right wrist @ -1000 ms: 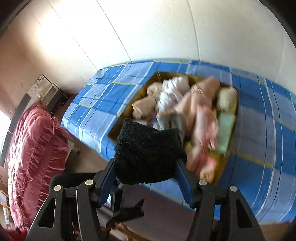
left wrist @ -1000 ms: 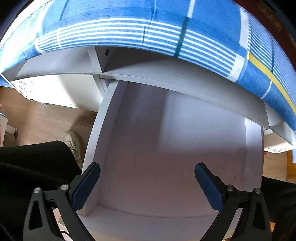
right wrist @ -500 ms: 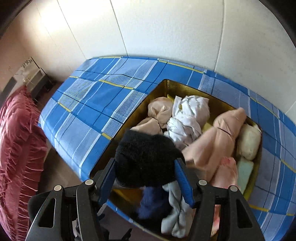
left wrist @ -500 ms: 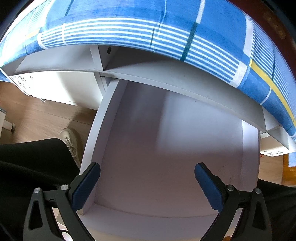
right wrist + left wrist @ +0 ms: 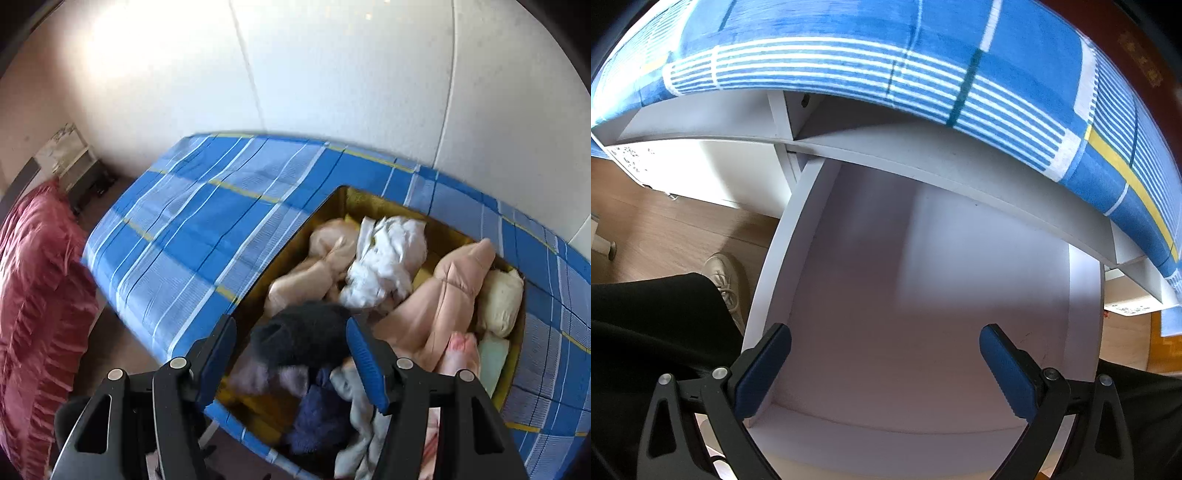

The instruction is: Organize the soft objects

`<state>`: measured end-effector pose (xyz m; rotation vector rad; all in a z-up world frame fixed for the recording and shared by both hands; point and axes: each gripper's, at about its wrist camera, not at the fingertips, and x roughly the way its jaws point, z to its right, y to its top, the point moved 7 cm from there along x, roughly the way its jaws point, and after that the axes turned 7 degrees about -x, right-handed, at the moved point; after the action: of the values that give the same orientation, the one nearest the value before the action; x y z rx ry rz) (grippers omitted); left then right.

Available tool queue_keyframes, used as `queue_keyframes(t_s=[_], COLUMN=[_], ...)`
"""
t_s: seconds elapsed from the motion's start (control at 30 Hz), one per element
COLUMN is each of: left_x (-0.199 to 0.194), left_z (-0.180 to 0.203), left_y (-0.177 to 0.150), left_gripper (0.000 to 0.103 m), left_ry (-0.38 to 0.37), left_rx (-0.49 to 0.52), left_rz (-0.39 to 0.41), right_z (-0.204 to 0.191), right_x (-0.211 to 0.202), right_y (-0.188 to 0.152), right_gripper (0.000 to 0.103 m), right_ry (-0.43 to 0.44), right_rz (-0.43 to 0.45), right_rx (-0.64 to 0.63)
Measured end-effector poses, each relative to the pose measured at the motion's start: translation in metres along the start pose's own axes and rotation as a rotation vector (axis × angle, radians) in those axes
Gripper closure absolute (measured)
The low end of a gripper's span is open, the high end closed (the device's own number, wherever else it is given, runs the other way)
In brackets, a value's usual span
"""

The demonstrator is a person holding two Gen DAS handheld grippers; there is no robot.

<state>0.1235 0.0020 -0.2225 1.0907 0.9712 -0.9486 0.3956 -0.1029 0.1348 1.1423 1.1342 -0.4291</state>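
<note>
In the right wrist view a yellow-lined box [image 5: 354, 201] sits on the blue plaid table and holds several soft items: beige pieces [image 5: 439, 299], a white cloth [image 5: 388, 258], a dark blue piece [image 5: 317, 417]. A black fuzzy item [image 5: 299, 339] lies blurred between the fingers of my right gripper [image 5: 291, 350], whose jaws stand apart from it; it looks released above the box. In the left wrist view my left gripper [image 5: 884, 354] is open and empty over a pulled-out white drawer [image 5: 775, 266] that holds nothing.
The blue plaid cloth [image 5: 923, 74] hangs over the table edge above the drawer. My black-clad legs [image 5: 646, 325] and a white shoe [image 5: 726, 280] are left of the drawer on the wood floor. A red ruffled cover [image 5: 33, 295] lies far left, white wall behind.
The right gripper carried the black item over the box and opened; the item now drops blurred between the jaws. The left gripper stays open over the drawer, barely shifted.
</note>
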Motion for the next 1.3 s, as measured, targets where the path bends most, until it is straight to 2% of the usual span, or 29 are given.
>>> queue_keyframes(t_s=[0.13, 0.33, 0.43, 0.57, 0.67, 0.73, 0.8, 0.87, 0.93, 1.0, 1.07, 1.13, 1.2, 1.3], left_x=[0.000, -0.001, 0.000, -0.001, 0.001, 0.001, 0.001, 0.000, 0.000, 0.000, 0.000, 0.000, -0.002, -0.005], left_z=[0.002, -0.001, 0.000, 0.002, 0.004, 0.004, 0.005, 0.005, 0.004, 0.003, 0.001, 0.000, 0.000, 0.000], left_y=[-0.002, -0.002, -0.003, -0.003, -0.003, -0.003, -0.004, -0.004, -0.003, -0.003, -0.003, -0.002, -0.001, 0.000], left_gripper=[0.000, 0.000, 0.000, 0.000, 0.000, 0.000, 0.000, 0.000, 0.000, 0.000, 0.000, 0.000, 0.000, 0.000], left_ry=[0.001, 0.000, -0.003, -0.007, -0.006, -0.001, 0.001, 0.010, 0.013, 0.015, 0.015, 0.016, 0.017, 0.023], left_rx=[0.010, -0.002, -0.003, 0.007, 0.008, 0.013, 0.016, 0.023, 0.023, 0.020, 0.015, 0.012, 0.014, 0.013], left_rz=[-0.003, 0.000, -0.010, -0.005, -0.006, -0.006, -0.003, 0.004, 0.009, 0.008, 0.005, 0.006, 0.011, 0.021], right_z=[-0.018, 0.005, 0.015, 0.009, 0.007, 0.012, 0.023, 0.033, 0.039, 0.042, 0.049, 0.062, 0.066, 0.054], right_x=[0.026, 0.069, 0.082, 0.068, 0.036, 0.014, 0.005, 0.007, 0.020, 0.039, 0.055, 0.069, 0.069, 0.061], right_y=[-0.020, -0.022, -0.023, -0.029, -0.034, -0.038, -0.045, -0.056, -0.068, -0.077, -0.081, -0.080, -0.076, -0.079], right_gripper=[0.067, 0.067, 0.067, 0.067, 0.067, 0.067, 0.067, 0.067, 0.067, 0.067, 0.069, 0.069, 0.069, 0.069], right_ry=[-0.005, -0.051, 0.002, 0.058, 0.063, 0.034, -0.049, -0.149, -0.194, -0.174, -0.189, -0.199, -0.200, -0.152], right_rz=[-0.097, -0.149, -0.128, -0.119, -0.057, -0.020, -0.028, -0.075, -0.139, -0.176, -0.188, -0.158, -0.115, -0.129], right_rx=[-0.083, 0.050, 0.119, 0.113, 0.077, 0.070, 0.051, 0.021, 0.010, 0.033, 0.066, 0.138, 0.173, 0.168])
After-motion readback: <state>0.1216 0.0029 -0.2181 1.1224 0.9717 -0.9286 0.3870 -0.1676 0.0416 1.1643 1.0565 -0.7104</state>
